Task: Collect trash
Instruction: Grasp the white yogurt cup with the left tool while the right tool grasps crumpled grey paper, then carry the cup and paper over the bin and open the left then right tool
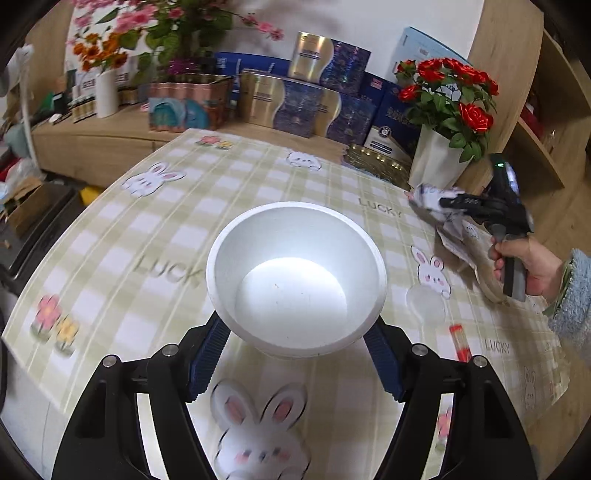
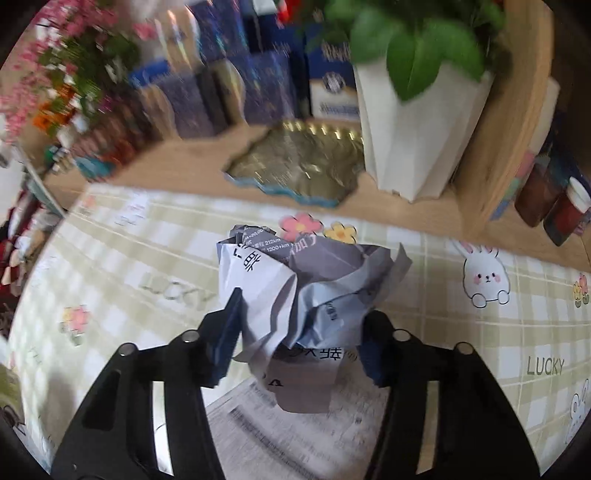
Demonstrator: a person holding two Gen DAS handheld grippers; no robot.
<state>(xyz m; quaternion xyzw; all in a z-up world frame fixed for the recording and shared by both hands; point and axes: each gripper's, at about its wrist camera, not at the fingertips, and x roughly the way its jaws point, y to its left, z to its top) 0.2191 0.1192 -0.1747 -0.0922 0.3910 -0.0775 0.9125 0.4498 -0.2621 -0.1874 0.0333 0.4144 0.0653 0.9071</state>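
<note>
Plainly, the left tool (image 1: pixel 295 354) holds a white foam bowl (image 1: pixel 295 277) by its lower wall, a blue ribbed pad pressed to each side, the open mouth tipped toward the camera and showing nothing inside. The bowl hangs over the near middle of the counter (image 1: pixel 155 236), which wears a green-and-cream checked cloth printed with rabbits, flowers and the word "LUCKY" in several places.

The right tool (image 2: pixel 295 339) is clamped on a crumpled paper ball (image 2: pixel 295 291), its pads sunk into the creases on both sides. The ball is white and grey with printed Chinese characters and small figures reading "212km" and "1200+km". In the left wrist view that tool sits at the far right of the counter, well apart from the bowl, gripped by a hand (image 1: pixel 532 269) in a fluffy light-blue sleeve (image 1: pixel 572 295). Beneath it lies a flat printed sheet (image 2: pixel 295 435), its text too blurred to read.

A small red-and-white object (image 1: pixel 460 341) lies on the cloth to the right of the bowl; what it is cannot be told.

Beyond the counter, a white vase of red roses (image 1: pixel 439 162) stands at the far right on a wooden shelf, just beside a gold-lined tray (image 2: pixel 299 162). Blue and gold gift boxes (image 1: pixel 306 99) are stacked along the far wall, their labels illegible, with pink and orange flowers (image 1: pixel 122 33) to the left.
</note>
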